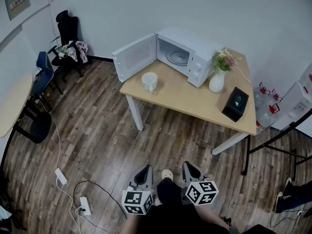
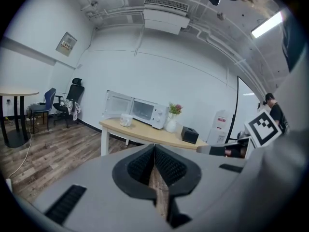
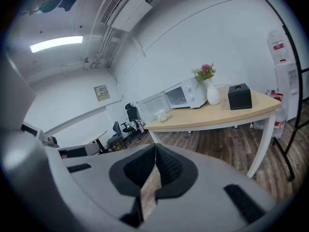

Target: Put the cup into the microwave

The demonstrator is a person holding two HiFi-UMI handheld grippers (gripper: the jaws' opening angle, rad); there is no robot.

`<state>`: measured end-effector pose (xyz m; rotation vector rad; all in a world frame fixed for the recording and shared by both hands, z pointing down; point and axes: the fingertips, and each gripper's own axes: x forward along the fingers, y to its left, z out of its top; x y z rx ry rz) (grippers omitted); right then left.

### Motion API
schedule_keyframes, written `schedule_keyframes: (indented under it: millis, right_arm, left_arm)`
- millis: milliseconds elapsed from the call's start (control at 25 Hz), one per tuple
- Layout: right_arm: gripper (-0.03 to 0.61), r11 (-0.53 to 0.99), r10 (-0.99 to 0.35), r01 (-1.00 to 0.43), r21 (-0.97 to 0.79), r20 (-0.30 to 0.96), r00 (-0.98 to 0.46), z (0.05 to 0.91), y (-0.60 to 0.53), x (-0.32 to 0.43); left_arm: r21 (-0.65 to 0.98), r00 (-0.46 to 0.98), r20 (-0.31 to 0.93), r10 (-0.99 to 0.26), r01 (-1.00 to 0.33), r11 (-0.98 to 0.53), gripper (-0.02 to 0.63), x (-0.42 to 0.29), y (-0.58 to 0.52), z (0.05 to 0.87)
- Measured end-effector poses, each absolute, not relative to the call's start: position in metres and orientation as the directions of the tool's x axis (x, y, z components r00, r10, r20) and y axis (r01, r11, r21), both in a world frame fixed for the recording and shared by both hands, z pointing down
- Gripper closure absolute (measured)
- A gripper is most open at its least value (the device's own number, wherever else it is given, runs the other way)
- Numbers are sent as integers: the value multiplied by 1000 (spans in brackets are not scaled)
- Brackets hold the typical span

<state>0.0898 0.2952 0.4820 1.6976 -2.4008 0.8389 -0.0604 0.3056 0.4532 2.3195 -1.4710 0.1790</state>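
The left gripper (image 1: pixel 145 167) and the right gripper (image 1: pixel 189 164) are held low and side by side over the wooden floor (image 1: pixel 97 135). In each gripper view the fingers are pressed together with nothing between them.

The cup (image 1: pixel 149 81) is well ahead of both pairs of fingers. It stands on the desk (image 1: pixel 190 99) near the desk's edge, slightly to the left of the left fingers' line. The microwave (image 1: pixel 187 55) stands just beyond the cup, farther from the fingers, with its door (image 1: pixel 135 57) swung wide open to the left and the cavity showing.

Ahead of the right fingers and off to their right, a white vase (image 1: pixel 217 81) of flowers stands beside the microwave. A black box (image 1: pixel 236 104) sits nearer the fingers than the vase.
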Motion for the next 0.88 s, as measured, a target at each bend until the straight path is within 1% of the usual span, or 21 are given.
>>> schedule_keyframes:
  millis: [640,880]
  right_arm:
    - [584,236,-846,-894,-382,371,-383,481,190,106]
    - [584,267,-834,-883,-386,367,-413,482,157,100]
  left_arm:
    - [247,438,317,-841,-894,-373,609,-44,202,458]
    - [249,419,322,-849,-902,-352,609,-47,175,458]
